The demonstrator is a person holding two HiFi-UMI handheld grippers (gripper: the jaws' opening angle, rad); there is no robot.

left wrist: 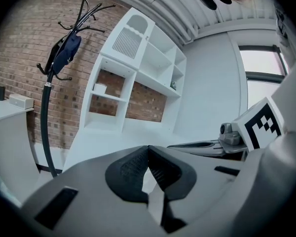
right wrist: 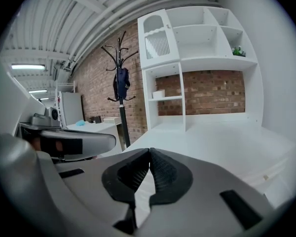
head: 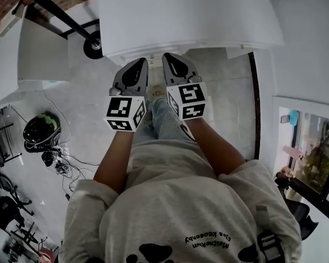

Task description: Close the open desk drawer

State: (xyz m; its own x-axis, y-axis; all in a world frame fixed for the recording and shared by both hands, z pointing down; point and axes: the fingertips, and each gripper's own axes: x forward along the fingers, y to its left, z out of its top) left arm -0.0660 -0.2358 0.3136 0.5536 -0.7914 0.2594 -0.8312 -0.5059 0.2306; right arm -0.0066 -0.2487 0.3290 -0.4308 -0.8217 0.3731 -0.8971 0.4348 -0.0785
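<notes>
Brick wall [right wrist: 207, 95] backs a white tabletop [head: 186, 15], shelf unit [right wrist: 197, 58] and coat stand [right wrist: 121, 88]; no view clearly shows the open drawer. Left claw [left wrist: 148, 147] and right claw [right wrist: 149, 151], both pinched together and empty, hover side by side, seemingly readied to push.

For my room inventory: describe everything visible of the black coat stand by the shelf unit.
The coat stand is a slim black pole standing upright, with curved hook arms branching at its top. A dark blue garment hangs from the upper hooks. It stands before the brick wall, close beside the white shelf unit.
</notes>
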